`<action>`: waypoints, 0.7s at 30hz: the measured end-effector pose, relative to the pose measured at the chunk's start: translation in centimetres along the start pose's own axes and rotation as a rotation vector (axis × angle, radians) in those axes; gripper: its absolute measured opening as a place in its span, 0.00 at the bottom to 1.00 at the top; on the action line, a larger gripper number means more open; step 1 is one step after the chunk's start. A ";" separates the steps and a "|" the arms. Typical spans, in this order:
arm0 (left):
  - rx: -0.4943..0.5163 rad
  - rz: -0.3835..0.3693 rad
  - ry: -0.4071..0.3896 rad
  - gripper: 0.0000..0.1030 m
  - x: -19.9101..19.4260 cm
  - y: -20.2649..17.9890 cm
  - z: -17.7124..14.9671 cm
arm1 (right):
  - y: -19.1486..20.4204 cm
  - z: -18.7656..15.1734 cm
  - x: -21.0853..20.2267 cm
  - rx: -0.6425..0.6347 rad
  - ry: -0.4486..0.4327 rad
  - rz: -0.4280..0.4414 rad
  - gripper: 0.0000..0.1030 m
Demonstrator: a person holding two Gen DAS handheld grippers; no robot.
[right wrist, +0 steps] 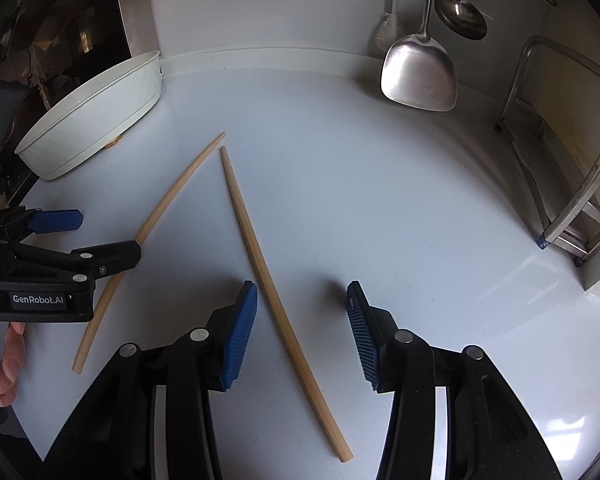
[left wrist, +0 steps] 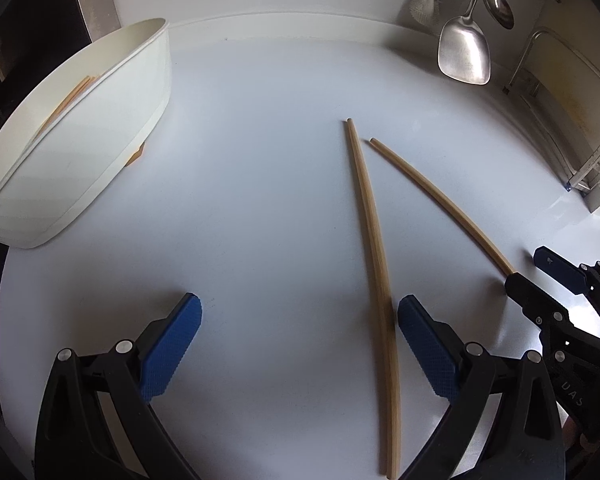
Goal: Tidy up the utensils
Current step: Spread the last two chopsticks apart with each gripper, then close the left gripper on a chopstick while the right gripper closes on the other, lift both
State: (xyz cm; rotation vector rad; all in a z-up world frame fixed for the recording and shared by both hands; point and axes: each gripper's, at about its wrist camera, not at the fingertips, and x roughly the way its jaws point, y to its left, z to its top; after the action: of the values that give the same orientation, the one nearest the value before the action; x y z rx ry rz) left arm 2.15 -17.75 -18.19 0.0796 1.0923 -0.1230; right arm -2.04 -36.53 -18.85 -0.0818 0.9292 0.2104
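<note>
The white counter (left wrist: pixel 268 184) carries a white tray (left wrist: pixel 100 128) at 10 o'clock, with more chopsticks inside. A metal spatula (right wrist: pixel 419 72) and ladle (right wrist: pixel 460 16) hang at 1 o'clock. 2 wooden chopsticks lie loose: one chopstick (left wrist: pixel 374 256) between the left gripper (left wrist: pixel 300 340) and its spread jaws, the other chopstick (right wrist: pixel 276 292) between the right gripper (right wrist: pixel 302 332), also spread. Both grippers tilt steeply downward, touching nothing.

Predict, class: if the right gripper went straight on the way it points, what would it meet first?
Probably the chopstick lying between the open right gripper fingers, then the countertop; depth is uncertain.
</note>
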 end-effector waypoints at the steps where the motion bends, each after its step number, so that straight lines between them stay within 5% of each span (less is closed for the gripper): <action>1: 0.005 0.004 0.000 0.94 0.1 -0.1 0.1 | 0.2 0.0 0.0 -0.011 -0.002 -0.002 0.44; 6: 0.002 0.012 -0.014 0.94 0.4 -0.3 0.2 | 0.5 0.1 0.1 -0.030 -0.004 0.008 0.43; 12: 0.024 0.000 -0.039 0.78 -0.3 -1.1 -0.2 | 1.3 0.1 0.0 -0.070 -0.006 0.018 0.20; 19: 0.078 -0.041 -0.046 0.12 -1.3 -2.7 -0.7 | 2.6 0.0 -0.1 -0.110 -0.011 -0.002 0.06; 21: 0.091 -0.042 -0.044 0.07 -1.3 -2.9 -0.8 | 2.7 0.0 -0.2 -0.099 -0.007 -0.001 0.06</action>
State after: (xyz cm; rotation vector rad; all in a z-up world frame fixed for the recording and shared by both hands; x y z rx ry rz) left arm 0.41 -20.40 -17.38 0.1349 1.0449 -0.2109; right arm -2.70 -33.89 -18.65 -0.1728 0.9117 0.2561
